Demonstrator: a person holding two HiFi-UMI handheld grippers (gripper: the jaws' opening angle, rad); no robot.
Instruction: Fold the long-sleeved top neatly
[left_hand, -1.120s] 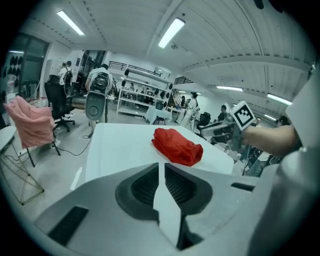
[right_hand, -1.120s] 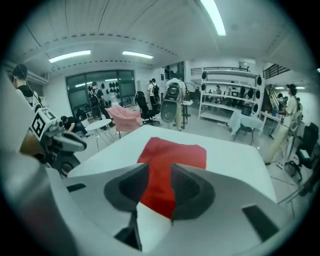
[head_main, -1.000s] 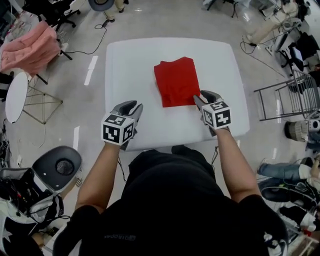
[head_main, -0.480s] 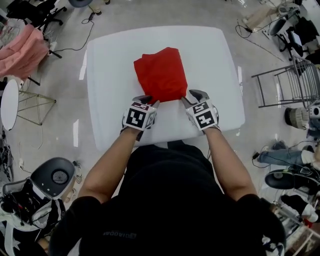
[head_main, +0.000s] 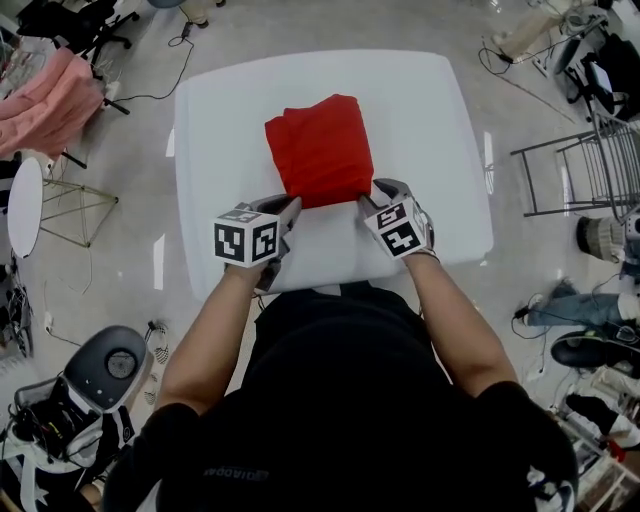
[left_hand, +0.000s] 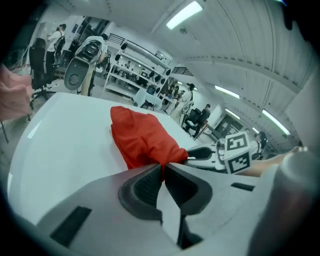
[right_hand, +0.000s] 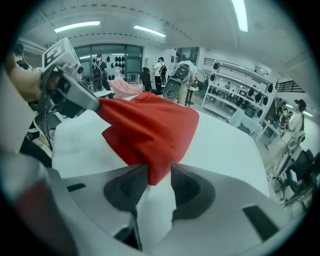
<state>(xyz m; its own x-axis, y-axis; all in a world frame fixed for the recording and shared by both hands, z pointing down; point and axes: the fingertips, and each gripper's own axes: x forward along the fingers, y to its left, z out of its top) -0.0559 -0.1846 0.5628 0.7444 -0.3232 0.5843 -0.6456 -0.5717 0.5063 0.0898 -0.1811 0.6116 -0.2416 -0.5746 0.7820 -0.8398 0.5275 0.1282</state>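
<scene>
Both grippers have come in to the near edge of the red long-sleeved top (head_main: 320, 150) since a sec ago. L gripper (head_main: 286, 210) came furthest, from out by the table's front-left. Its jaws have just been closing and are now pinched nearly together on a thin bit of the near-left corner. R gripper (head_main: 374, 196) jaws also just narrowed and are clamped on a thicker wad at the near-right corner. Top's already a compact rectangle, mid-table, w/ its near edge lifting. Prob. one last fold away from the person, or a tidy-up. White table (head_main: 430, 110) looks padded. Room: pink garment (head_main: 50, 100) to the L, metal rack (head_main: 585, 170) to the R, cable (head_main: 150, 98) trailing.
</scene>
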